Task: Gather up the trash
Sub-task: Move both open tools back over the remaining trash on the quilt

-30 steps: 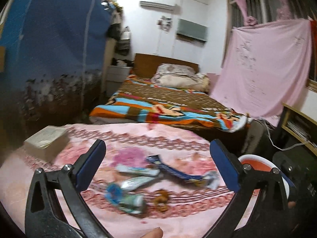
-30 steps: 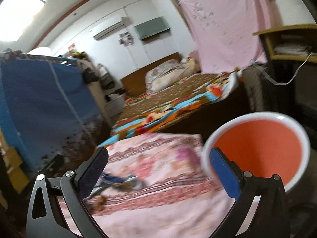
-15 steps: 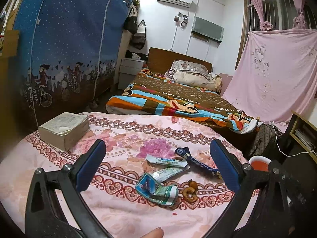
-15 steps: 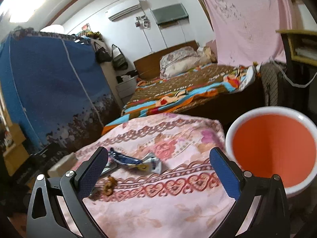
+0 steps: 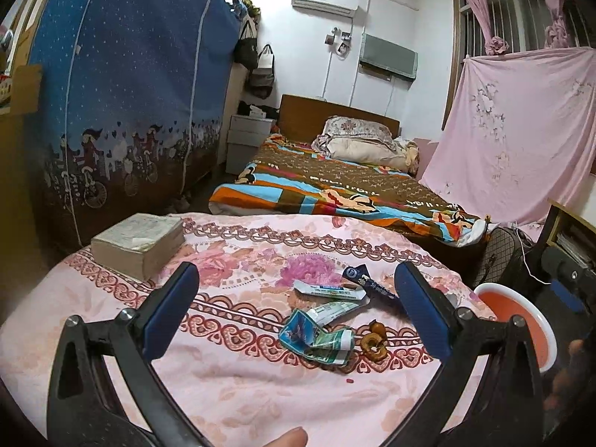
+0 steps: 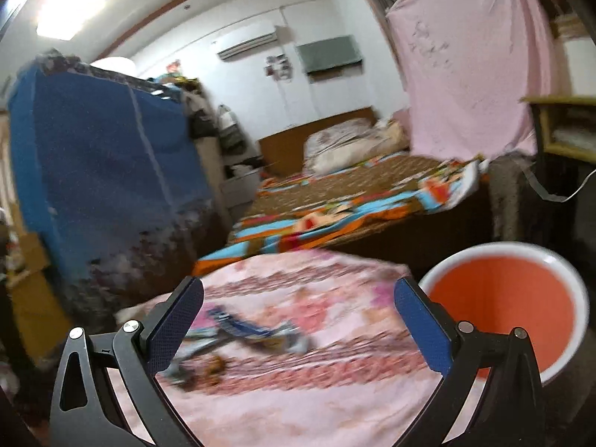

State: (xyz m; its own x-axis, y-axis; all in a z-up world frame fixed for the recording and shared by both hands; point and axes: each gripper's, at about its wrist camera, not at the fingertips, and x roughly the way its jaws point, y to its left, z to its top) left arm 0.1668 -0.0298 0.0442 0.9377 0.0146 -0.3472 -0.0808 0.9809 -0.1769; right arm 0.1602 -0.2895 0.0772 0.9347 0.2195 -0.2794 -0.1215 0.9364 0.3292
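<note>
Both the left claw [image 5: 294, 309] and right claw [image 6: 298, 316] hang spread wide and empty over the pink-clothed tabletop [image 5: 231, 368], where crumpled wrappers [image 5: 320, 329] lie near the orange bin [image 6: 503, 305].

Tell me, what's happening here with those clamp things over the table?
A person holds a two-finger gripper in each hand to clear trash. The left gripper and right gripper are both open and empty. Crumpled wrappers and a brown fruit scrap lie on the pink tablecloth. An orange bin stands beside the table, nothing visible inside.
</note>
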